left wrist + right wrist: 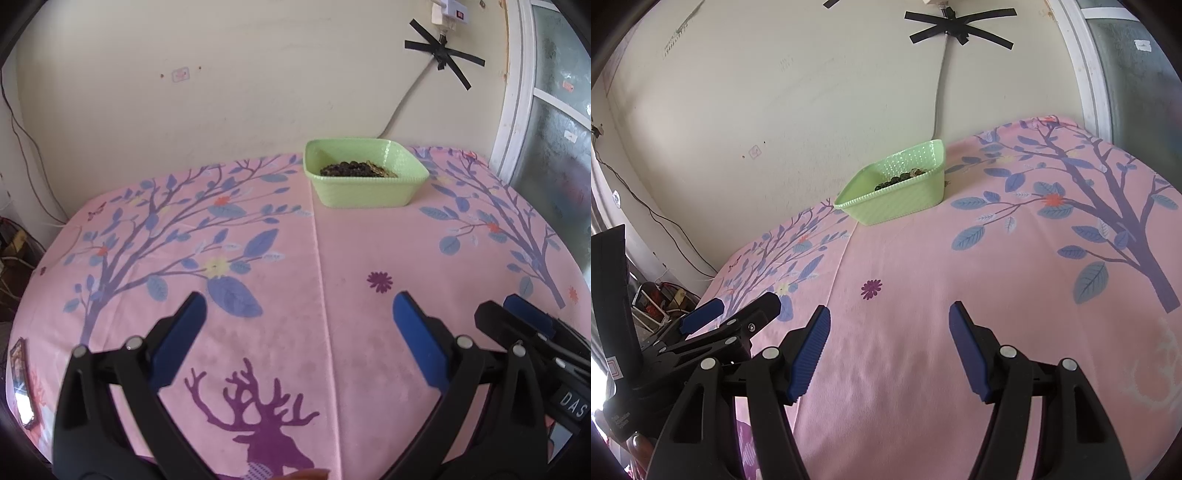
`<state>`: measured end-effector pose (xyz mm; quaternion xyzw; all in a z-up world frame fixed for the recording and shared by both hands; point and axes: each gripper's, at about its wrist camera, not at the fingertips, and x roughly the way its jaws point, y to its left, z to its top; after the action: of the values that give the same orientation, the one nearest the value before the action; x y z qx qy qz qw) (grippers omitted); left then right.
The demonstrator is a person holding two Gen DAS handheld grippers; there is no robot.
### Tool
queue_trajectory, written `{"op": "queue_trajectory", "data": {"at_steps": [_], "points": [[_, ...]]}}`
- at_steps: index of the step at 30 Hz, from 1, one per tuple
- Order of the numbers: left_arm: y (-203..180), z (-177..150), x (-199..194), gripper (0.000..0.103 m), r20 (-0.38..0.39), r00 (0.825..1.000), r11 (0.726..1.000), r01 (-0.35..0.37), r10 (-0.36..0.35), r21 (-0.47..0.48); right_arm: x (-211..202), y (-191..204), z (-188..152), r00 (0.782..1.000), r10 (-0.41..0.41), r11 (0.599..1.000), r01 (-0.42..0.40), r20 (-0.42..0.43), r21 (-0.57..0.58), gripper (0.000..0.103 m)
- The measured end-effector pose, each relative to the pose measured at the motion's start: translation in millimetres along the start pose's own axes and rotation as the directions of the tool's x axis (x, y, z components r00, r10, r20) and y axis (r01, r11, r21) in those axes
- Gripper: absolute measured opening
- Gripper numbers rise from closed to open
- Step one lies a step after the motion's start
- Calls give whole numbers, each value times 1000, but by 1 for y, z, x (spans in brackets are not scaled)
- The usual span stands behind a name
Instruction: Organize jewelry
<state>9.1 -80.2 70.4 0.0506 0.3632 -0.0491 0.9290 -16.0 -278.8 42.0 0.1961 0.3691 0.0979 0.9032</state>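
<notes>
A light green plastic tray stands at the far side of the table near the wall, also in the right wrist view. Inside lie dark beaded jewelry and a gold-coloured piece; the beads show over the rim in the right wrist view. My left gripper is open and empty, low over the near part of the cloth. My right gripper is open and empty beside it. Each gripper shows in the other's view: the right one, the left one.
A pink tablecloth printed with trees and a deer covers the table. A cream wall with a taped cable runs behind the tray. A window frame stands at the right. Wires and clutter lie off the table's left edge.
</notes>
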Motion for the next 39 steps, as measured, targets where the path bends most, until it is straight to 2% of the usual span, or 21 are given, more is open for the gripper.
{"op": "queue_trajectory", "data": {"at_steps": [39], "points": [[-3, 0, 0, 97, -9, 999, 999, -36, 36, 2, 5, -2, 0, 1000, 11, 1000, -11, -19, 6, 42]]}}
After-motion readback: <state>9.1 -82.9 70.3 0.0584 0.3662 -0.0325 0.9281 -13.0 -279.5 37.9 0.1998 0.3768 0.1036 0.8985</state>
